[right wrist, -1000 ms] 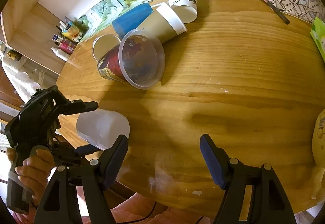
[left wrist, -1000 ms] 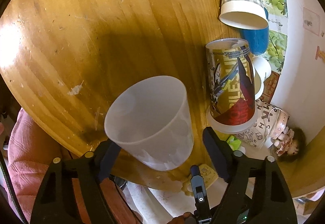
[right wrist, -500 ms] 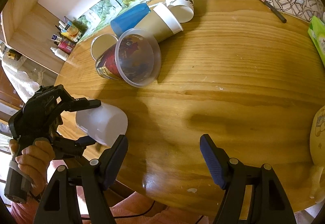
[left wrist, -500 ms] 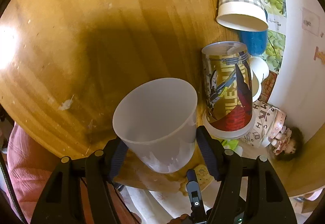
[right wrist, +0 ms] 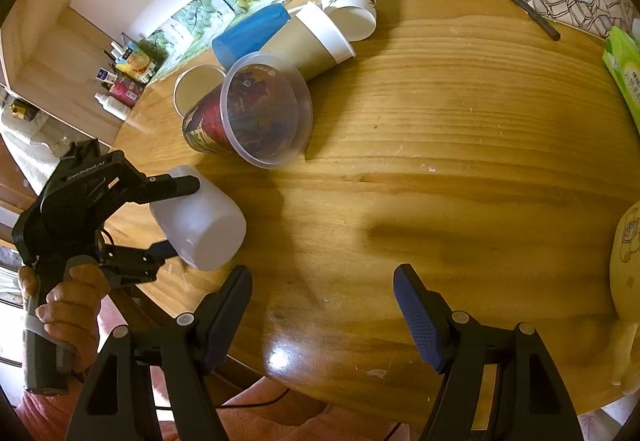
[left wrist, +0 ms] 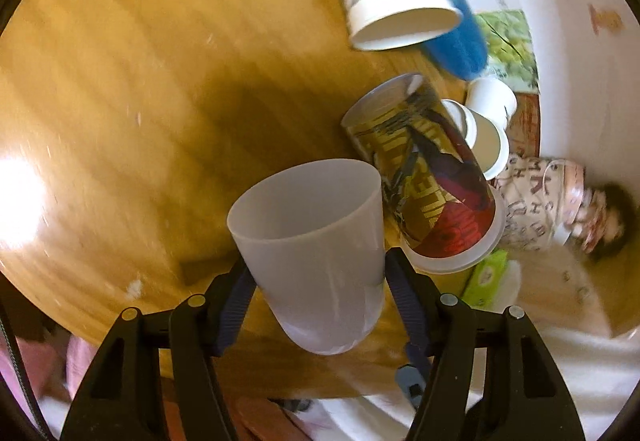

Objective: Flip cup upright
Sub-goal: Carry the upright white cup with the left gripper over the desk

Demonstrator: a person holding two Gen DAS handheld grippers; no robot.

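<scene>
A frosted translucent cup (left wrist: 316, 257) is clamped between my left gripper's fingers (left wrist: 316, 281), lifted off the round wooden table (left wrist: 140, 81) and tilted on its side. In the right wrist view the same cup (right wrist: 200, 219) hangs over the table's left edge in the left gripper (right wrist: 172, 217), its closed base toward the right wrist camera. My right gripper (right wrist: 322, 301) is open and empty, hovering low over the near part of the table (right wrist: 460, 161).
Several cups lie tipped over at the back: a printed plastic cup (right wrist: 248, 113), a blue cup (right wrist: 252, 29), a paper cup (right wrist: 308, 37), a panda cup (right wrist: 352, 1). A pen (right wrist: 532, 13) and a green packet (right wrist: 624, 69) lie at the right.
The left gripper closed on the frosted cup and raised it off the table, swinging toward the table's middle. The right gripper stayed open and nearly still.
</scene>
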